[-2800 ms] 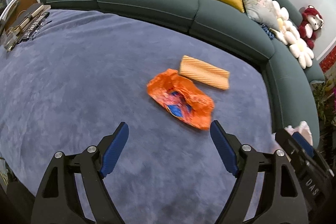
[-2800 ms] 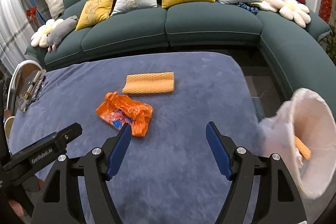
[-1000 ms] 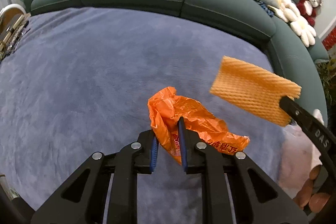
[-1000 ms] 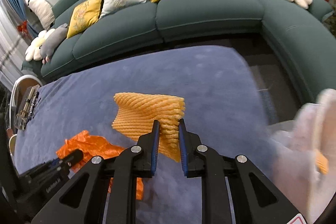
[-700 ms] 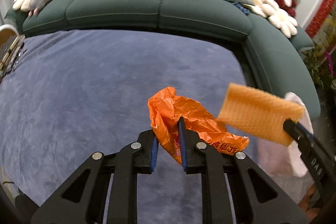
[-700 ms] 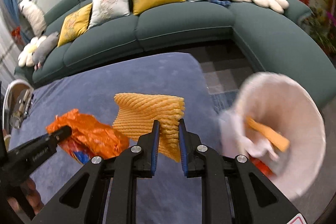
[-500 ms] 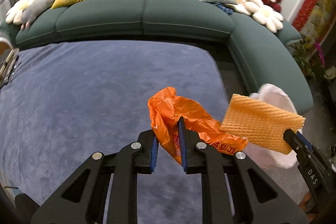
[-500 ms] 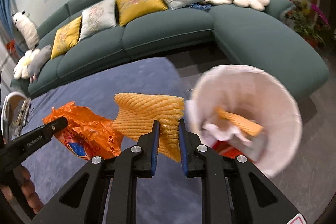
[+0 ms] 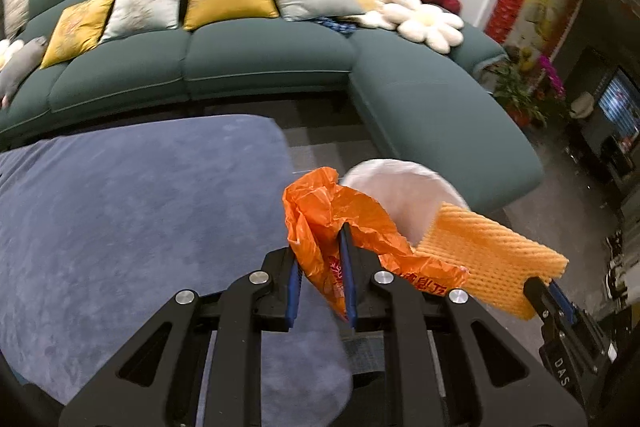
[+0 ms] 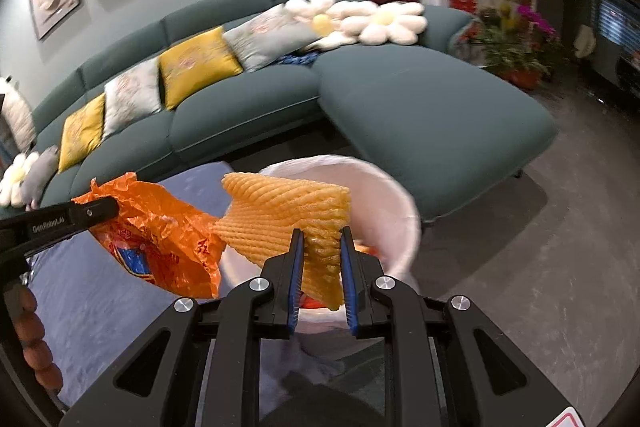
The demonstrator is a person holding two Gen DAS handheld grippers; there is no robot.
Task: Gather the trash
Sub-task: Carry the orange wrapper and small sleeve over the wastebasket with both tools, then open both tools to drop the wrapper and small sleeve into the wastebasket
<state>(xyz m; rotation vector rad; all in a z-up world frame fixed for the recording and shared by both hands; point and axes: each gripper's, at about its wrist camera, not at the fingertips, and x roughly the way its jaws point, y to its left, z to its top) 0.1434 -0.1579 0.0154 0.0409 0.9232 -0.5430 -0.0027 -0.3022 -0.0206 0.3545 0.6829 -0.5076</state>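
Observation:
My left gripper is shut on a crumpled orange plastic bag, which hangs in the air over the edge of the blue surface. My right gripper is shut on a ribbed orange foam sleeve, held just in front of a white-lined trash bin. In the left wrist view the foam sleeve and the right gripper's finger show at the right, in front of the bin. The right wrist view shows the bag at the left, pinched by the left gripper's finger.
A teal corner sofa with yellow and grey cushions curves behind, its chaise right behind the bin. The blue surface lies at the left, grey floor at the right. Plants and a screen stand far right.
Both grippers have swung right and risen off the blue surface with the bag and the foam sleeve. The bin has come from the right edge to just behind them.

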